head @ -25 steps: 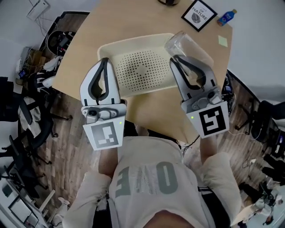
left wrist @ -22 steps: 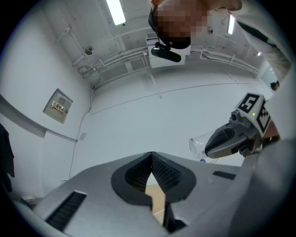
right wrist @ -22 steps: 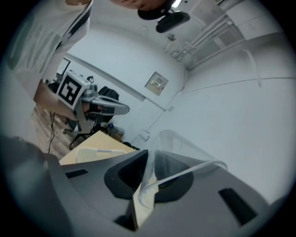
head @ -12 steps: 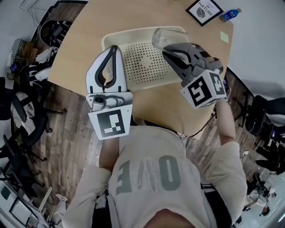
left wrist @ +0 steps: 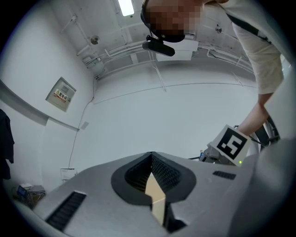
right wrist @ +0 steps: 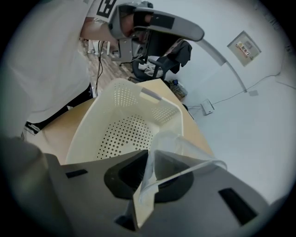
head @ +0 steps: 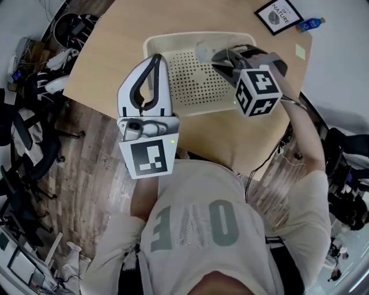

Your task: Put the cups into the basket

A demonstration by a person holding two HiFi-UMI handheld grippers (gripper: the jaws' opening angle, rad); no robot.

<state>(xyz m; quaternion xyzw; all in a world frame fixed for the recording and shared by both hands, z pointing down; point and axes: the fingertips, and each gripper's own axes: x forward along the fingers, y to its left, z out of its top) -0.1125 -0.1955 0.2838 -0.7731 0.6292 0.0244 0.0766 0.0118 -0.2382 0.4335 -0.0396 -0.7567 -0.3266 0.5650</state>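
Note:
A clear plastic cup [head: 206,50] hangs tilted over the right part of the cream perforated basket [head: 151,43] on the wooden table. My right gripper [head: 221,57] points steeply down and is shut on the cup's wall. In the right gripper view the cup [right wrist: 182,150] is pinched flat between the jaws of my right gripper [right wrist: 148,155], above the basket [right wrist: 92,125], which holds nothing else. My left gripper [head: 155,60] hovers at the basket's near left corner, shut with nothing in it. In the left gripper view my left gripper [left wrist: 151,156] faces a white wall.
A framed picture [head: 278,14], a blue bottle [head: 311,24] and a green sticky note [head: 300,50] lie at the table's far right. Office chairs and cables crowd the floor at the left [head: 23,132]. The table's near edge runs just below the basket.
My right gripper has dropped and rolled, carrying the cup from above the basket's right rim to over its inside. My left gripper has shifted slightly toward the basket.

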